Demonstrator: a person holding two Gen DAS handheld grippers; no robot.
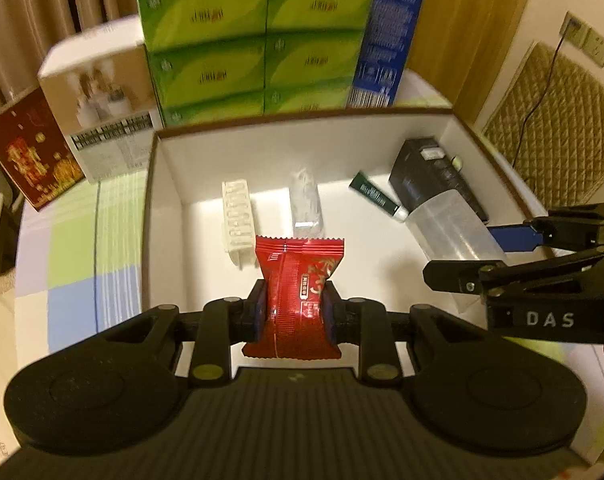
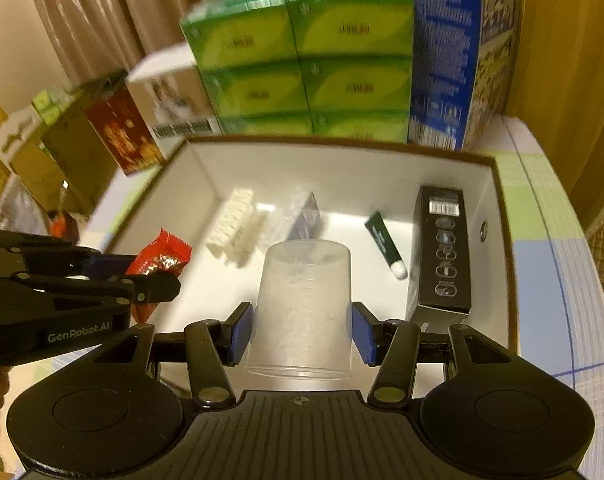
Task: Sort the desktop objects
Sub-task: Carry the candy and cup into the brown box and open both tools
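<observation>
Crinkly, the red snack packet (image 1: 295,292) has zigzag-cut ends.

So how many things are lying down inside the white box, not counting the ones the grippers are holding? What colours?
White: 1, the ridged white clip
Clear: 1, the clear packet
Green: 1, the green tube
Black: 1, the black box
Total: 4 on the floor of the white box
</observation>
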